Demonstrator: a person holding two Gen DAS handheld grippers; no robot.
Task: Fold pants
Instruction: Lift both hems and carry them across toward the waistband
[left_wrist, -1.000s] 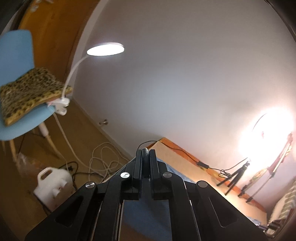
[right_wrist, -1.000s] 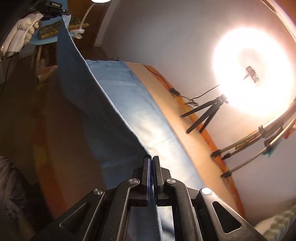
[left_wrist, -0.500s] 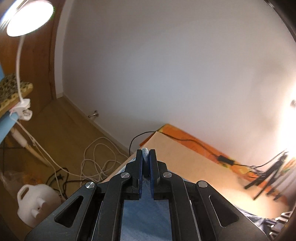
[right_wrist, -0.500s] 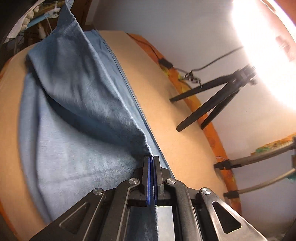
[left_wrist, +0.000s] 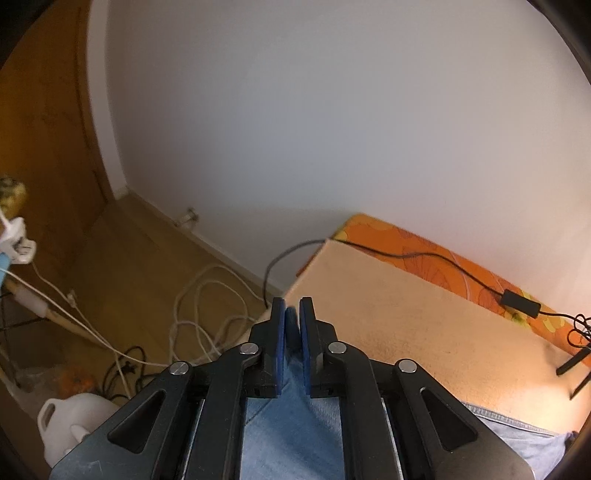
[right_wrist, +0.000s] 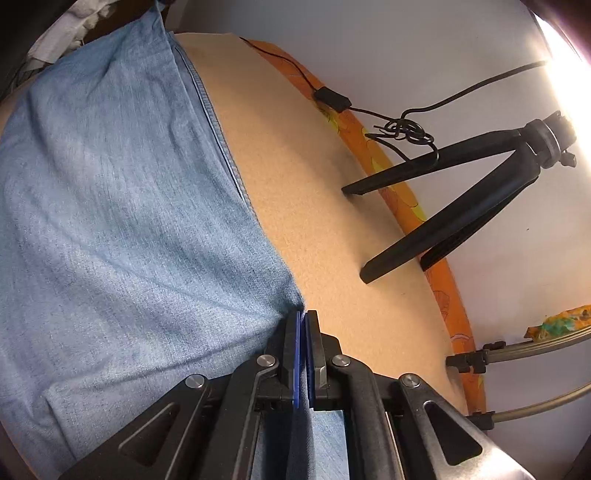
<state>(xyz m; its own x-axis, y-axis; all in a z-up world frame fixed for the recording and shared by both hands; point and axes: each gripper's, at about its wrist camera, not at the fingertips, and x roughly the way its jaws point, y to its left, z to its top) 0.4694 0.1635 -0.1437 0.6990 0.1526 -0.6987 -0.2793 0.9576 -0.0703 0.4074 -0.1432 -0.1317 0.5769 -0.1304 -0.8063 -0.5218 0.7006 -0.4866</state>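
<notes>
A: How far along is the fold?

B: One lengthwise fold looks laid. The pants (right_wrist: 122, 206) lie flat and doubled on the beige table (right_wrist: 325, 236), their seamed edge running along its middle. The right claw (right_wrist: 303, 325) is clamped on the near corner of the denim, right down at the table.

A: And the left claw (left_wrist: 292, 317)?

B: Its jaws have just been opening. They stand slightly apart with a bit of denim between them, and the pads no longer look pressed on it. I judge that it is letting go.

A: So what remains?

B: The right claw must release too, then I expect at least one crosswise fold to shorten the pants.

A: Count things for me.

B: One pair of pants, two claws, one black tripod (right_wrist: 458, 206) on the table, one white jug (left_wrist: 75, 421) on the floor.
</notes>
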